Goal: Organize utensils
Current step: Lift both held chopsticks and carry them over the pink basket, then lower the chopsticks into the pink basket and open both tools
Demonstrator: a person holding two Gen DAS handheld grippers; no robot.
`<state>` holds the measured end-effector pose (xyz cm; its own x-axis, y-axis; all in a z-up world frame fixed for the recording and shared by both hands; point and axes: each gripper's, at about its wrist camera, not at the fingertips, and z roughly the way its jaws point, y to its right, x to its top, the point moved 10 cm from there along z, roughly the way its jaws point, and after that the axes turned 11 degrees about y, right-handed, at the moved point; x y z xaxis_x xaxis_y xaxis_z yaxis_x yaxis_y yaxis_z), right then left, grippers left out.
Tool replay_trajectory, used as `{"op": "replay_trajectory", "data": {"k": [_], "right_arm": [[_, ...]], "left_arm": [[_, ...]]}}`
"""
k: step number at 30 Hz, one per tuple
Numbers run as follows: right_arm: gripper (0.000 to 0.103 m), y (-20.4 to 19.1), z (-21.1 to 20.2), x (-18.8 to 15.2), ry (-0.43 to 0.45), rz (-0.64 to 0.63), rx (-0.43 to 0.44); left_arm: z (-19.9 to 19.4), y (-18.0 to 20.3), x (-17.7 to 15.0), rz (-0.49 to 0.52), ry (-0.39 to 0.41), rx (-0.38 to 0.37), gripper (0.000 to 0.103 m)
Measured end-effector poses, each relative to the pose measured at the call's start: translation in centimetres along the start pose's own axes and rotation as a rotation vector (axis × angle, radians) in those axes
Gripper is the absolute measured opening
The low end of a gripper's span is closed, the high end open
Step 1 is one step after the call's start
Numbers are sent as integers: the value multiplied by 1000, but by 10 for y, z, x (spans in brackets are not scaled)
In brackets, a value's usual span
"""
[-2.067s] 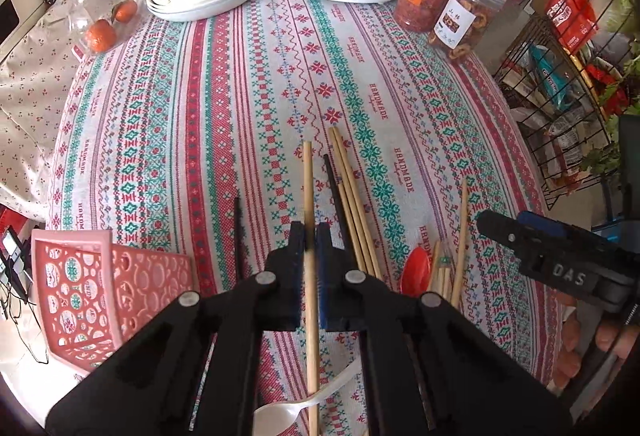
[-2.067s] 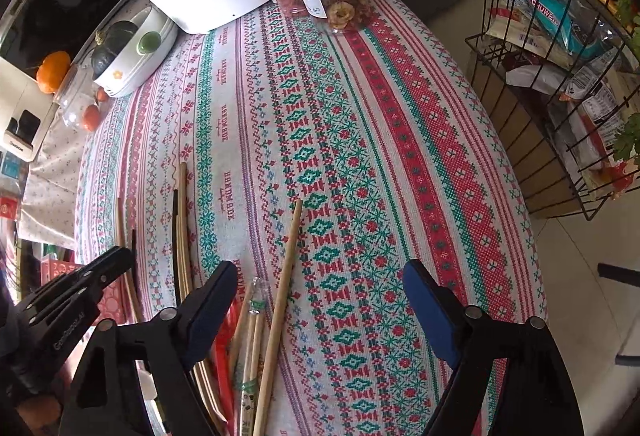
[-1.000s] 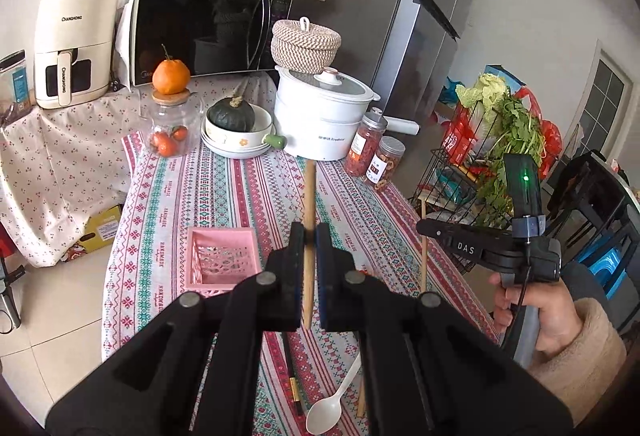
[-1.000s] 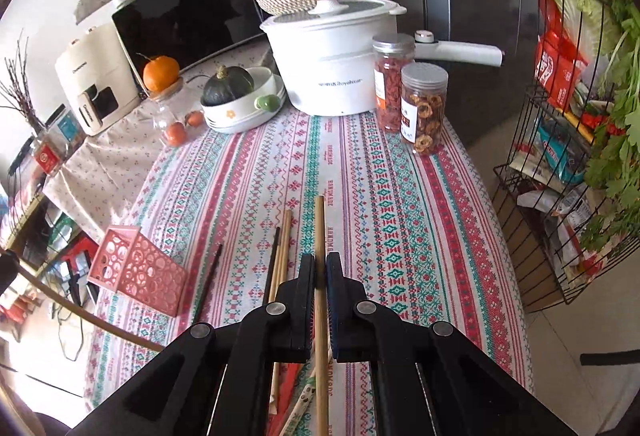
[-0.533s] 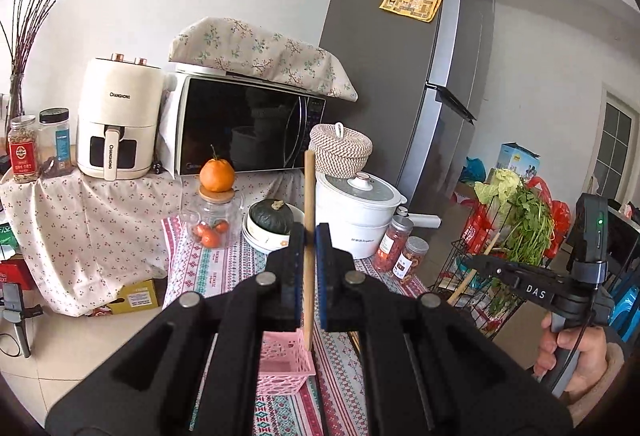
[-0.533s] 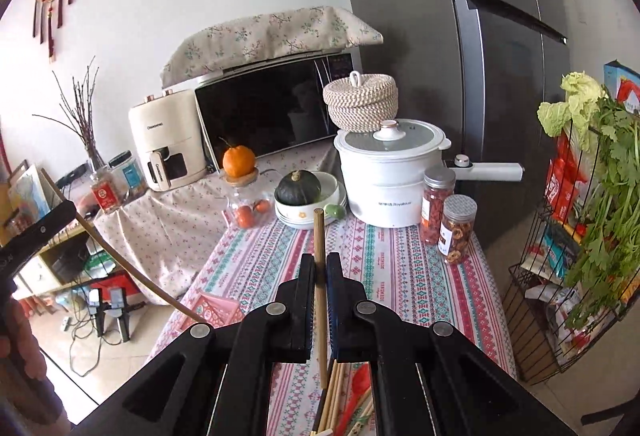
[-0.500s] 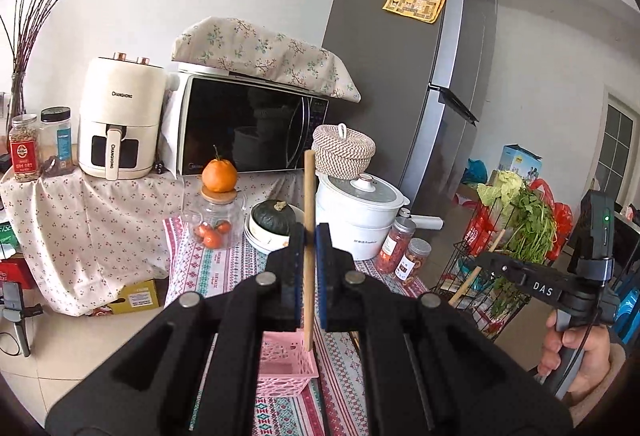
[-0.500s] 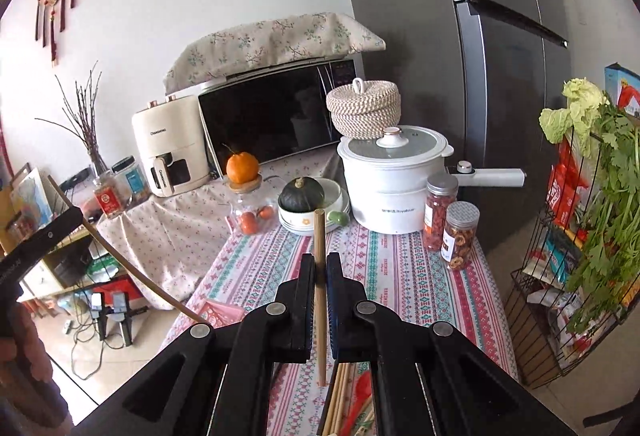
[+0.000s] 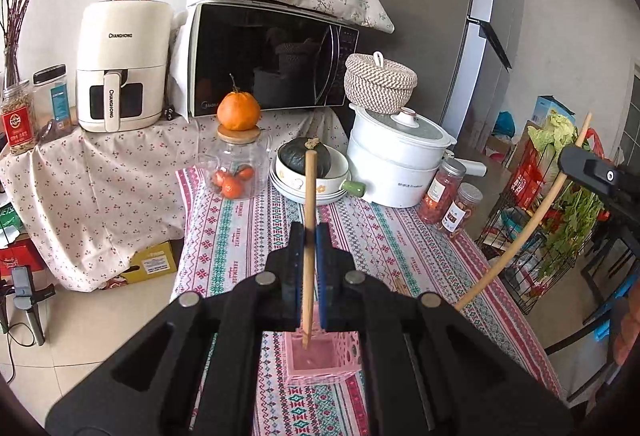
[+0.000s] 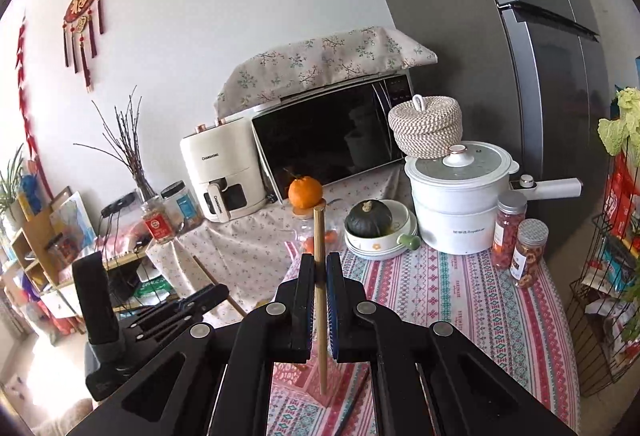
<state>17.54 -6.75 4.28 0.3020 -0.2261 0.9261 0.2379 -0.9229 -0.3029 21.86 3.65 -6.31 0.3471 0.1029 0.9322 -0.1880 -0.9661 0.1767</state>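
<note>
My left gripper (image 9: 308,236) is shut on a wooden chopstick (image 9: 309,220) held upright, its lower tip hanging over the open top of the pink perforated basket (image 9: 320,358) on the striped tablecloth. My right gripper (image 10: 319,268) is shut on a second wooden chopstick (image 10: 319,300), also upright, its lower tip above the pink basket (image 10: 316,380). The right gripper with its chopstick (image 9: 516,240) shows at the right of the left wrist view. The left gripper (image 10: 188,306) shows at the lower left of the right wrist view. A dark chopstick (image 10: 354,406) lies on the cloth beside the basket.
At the table's far end stand a glass jar with oranges (image 9: 238,164), a bowl with a dark squash (image 9: 308,168), a white pot (image 9: 396,160) and two snack jars (image 9: 450,196). A wire rack with vegetables (image 9: 536,204) stands right of the table. A microwave (image 9: 272,60) sits behind.
Both grippers have risen from the table with a chopstick each and tilted up. Over the last half second they have come in above the pink basket, chopstick tips pointing down at it.
</note>
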Motion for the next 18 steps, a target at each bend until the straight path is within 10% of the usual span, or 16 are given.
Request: {"op": "replay_trajectory", "data": {"k": [4,12,18], "right_arm": [[6,-15,11,-1,2,-6,21],[6,-18,48,-22,-62,-8,-3],[6,-18,83,-57,-176,-45,-43]], "left_arm": [[1,0,-4,-3,-34,9,11],[-19,-11,-2,-20,-44,50,67],[-19,-33,-15,-55,-100,94,81]]}}
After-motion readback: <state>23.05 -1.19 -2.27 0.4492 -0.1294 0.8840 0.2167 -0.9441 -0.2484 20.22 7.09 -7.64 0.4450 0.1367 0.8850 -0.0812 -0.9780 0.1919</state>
